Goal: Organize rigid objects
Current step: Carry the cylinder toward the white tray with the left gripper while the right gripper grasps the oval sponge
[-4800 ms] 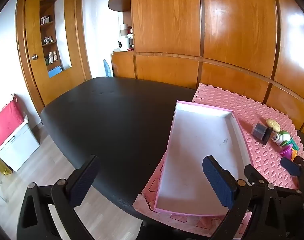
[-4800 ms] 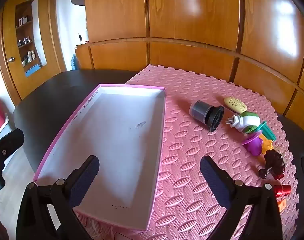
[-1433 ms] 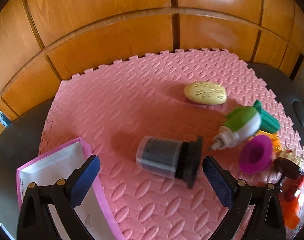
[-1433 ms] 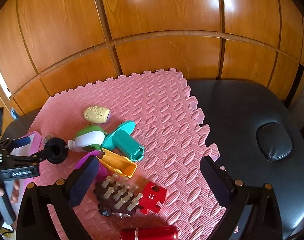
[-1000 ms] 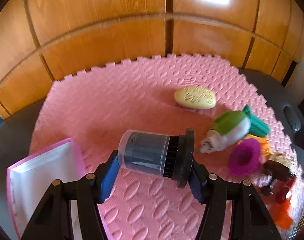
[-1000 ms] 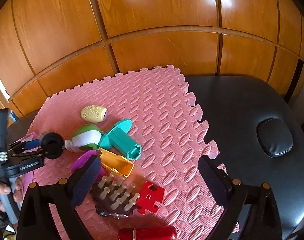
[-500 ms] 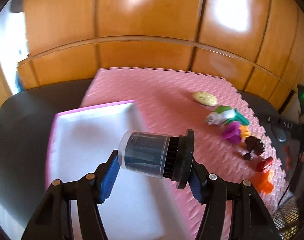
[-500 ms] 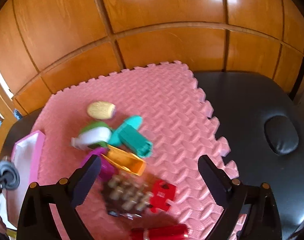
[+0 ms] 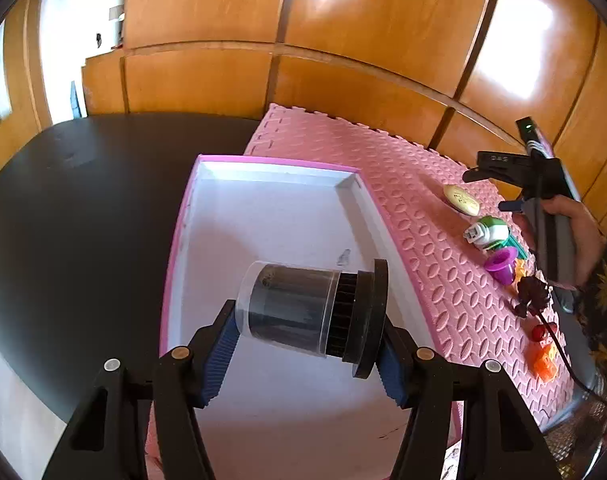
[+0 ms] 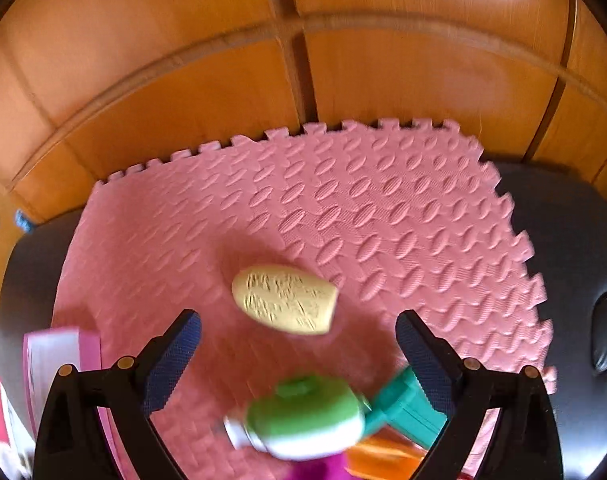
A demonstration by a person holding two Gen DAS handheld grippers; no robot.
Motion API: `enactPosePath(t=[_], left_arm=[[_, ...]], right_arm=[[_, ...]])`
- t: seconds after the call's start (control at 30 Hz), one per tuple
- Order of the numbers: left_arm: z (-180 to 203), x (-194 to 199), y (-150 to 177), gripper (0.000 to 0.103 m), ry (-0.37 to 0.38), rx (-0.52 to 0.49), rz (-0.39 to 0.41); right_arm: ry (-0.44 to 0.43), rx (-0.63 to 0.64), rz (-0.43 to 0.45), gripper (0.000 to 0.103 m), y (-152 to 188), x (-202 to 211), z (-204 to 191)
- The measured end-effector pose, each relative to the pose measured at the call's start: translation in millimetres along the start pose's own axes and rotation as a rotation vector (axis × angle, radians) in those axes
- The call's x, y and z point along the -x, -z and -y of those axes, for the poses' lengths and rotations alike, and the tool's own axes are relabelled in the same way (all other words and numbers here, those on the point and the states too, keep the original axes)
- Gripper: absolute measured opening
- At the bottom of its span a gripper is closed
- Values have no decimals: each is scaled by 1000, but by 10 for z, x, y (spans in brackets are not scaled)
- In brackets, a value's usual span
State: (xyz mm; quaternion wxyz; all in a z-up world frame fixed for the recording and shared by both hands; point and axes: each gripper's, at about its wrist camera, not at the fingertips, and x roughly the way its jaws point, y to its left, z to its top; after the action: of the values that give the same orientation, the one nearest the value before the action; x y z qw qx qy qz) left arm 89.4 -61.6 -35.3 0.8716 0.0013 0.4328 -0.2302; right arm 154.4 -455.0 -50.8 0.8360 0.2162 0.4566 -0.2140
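The left gripper (image 9: 309, 354) pinches a clear-and-black canister (image 9: 311, 310) sideways above the pink-rimmed tray (image 9: 271, 168), apparently for sorting, while the right gripper (image 10: 299, 344), jaws spread, approaches a yellow oval piece (image 10: 285, 298).

Black padded bench (image 9: 83, 208) covered in part by a pink foam mat (image 9: 403, 196).

The mat is laid along the far side of the bench beside the wood-panelled wall. A shallow pink-edged tray (image 9: 263, 168) is seen resting partly on the mat and partly on the bare bench. Small things are scattered directly on the mat: a yellow oval piece (image 10: 285, 300), a green-and-white plug (image 10: 307, 416), a teal piece (image 10: 403, 408), a purple cup (image 9: 501, 264).
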Motion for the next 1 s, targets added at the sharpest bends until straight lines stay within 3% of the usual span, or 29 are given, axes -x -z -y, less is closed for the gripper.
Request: enactPosePath(t=[0.3, 0.33, 0.4, 0.47, 0.7, 0.87, 1.0], left_arm=[[-130, -19, 11, 63, 14, 41, -9], [-137, -16, 14, 63, 13, 44, -10], [-154, -4, 23, 63, 8, 49, -10], [-174, 17, 37, 63, 4, 54, -5], [-189, 48, 63, 63, -9, 62, 2], [-189, 43, 46, 63, -5, 72, -3], [-214, 45, -30, 63, -30, 57, 4]], right_arm=[[94, -36, -81, 99, -99, -433, -144], [92, -33, -102, 97, -94, -496, -153], [113, -2, -74, 78, -89, -509, -206], [83, 18, -79, 78, -91, -502, -247], [-41, 160, -8, 78, 136, -34, -525], [-92, 396, 83, 78, 584, 497, -902], [-119, 539, 89, 78, 985, 737, -1075]])
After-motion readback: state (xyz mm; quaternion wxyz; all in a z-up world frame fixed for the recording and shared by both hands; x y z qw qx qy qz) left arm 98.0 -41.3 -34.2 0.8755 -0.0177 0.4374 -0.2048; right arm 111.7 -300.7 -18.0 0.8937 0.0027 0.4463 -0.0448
